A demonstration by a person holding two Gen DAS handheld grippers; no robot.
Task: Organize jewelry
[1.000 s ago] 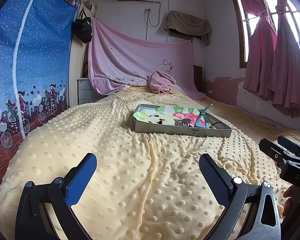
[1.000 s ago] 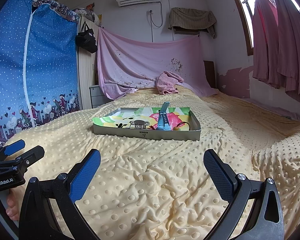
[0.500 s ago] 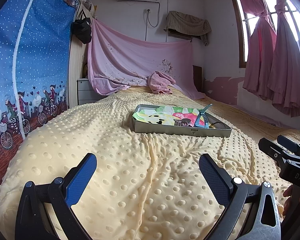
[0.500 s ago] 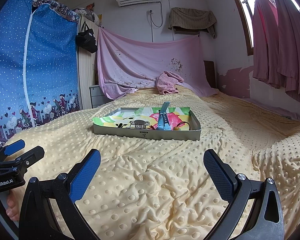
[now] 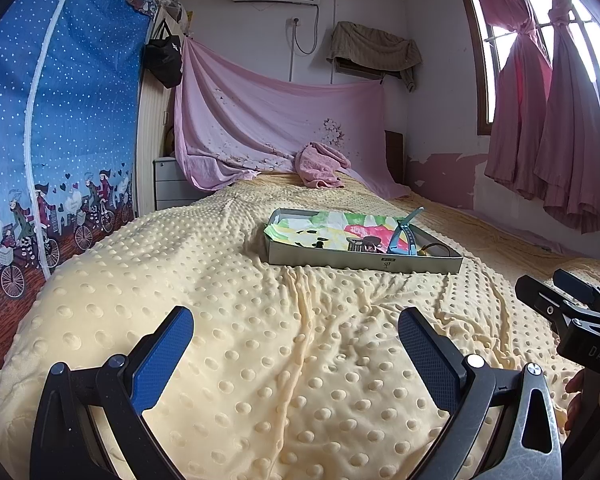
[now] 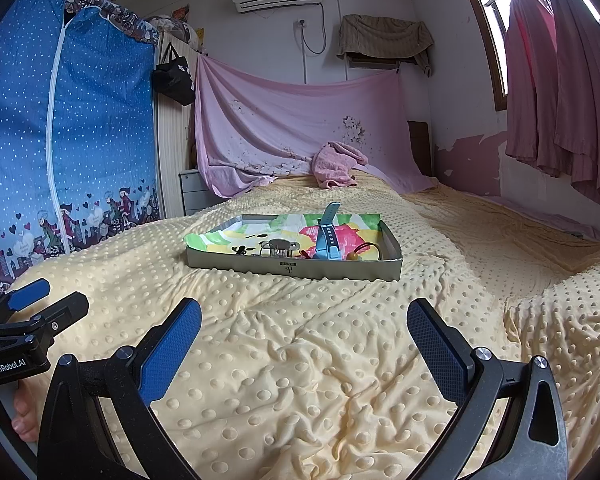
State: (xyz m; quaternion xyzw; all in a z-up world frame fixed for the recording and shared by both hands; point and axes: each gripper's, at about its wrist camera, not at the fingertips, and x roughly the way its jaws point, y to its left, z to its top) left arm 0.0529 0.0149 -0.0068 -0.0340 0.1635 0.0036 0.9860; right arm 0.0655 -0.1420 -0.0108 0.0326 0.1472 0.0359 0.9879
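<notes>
Your left gripper (image 5: 296, 330) and right gripper (image 6: 304, 320) both hang spread wide and empty above the near part of the yellow bed (image 6: 340, 360). The grey tray (image 6: 296, 270) sits mid-bed, well ahead, holding a blue watch band (image 6: 326, 236), a hair clip (image 6: 276, 246) and a hair tie (image 6: 366, 250).

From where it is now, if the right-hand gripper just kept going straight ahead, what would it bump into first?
Probably the yellow blanket on the bed. The open right gripper hangs low over it, and the tray lies further along; depth is hard to judge.
</notes>
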